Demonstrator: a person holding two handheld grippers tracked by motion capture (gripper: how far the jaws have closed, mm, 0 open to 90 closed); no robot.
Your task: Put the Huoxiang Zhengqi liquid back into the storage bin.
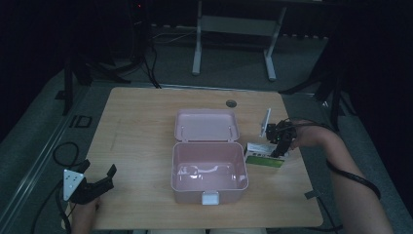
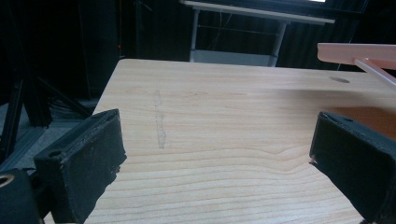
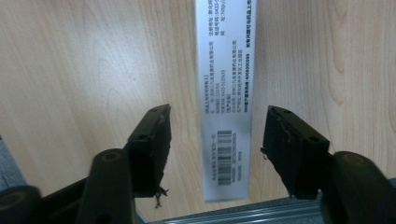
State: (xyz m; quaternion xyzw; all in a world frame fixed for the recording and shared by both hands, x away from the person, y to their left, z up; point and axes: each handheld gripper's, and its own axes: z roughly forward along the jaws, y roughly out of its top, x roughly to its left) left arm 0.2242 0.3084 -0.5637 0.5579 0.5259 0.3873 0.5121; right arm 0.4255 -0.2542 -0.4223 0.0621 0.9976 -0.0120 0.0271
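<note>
Straddling a small white and green carton (image 1: 265,156), the right gripper (image 1: 279,149) points down at the counter (image 1: 141,131) on the person's right side, just beside the right wall of an open pink box (image 1: 209,179). In the right gripper view the carton's narrow white face (image 3: 226,98), printed with small text and a barcode, runs up between the two black fingers (image 3: 152,144); bare wood shows on either side of it, so the pads stand apart from the carton and do not press on it. The carton lies flat on the counter, its long side running roughly left to right in the high view, close to the box but not inside it. The box stands near the middle of the counter with its lid (image 1: 206,125) thrown back flat behind it and a white latch (image 1: 210,198) at its front wall. The left gripper (image 1: 100,183) rests near the front left corner of the counter, well apart from the box and the carton, held by the left hand (image 1: 84,214). In the left gripper view its fingers (image 2: 88,161) are spread wide with nothing between them but bare wood, and the edge of the pink lid (image 2: 357,51) shows at the upper right.
</note>
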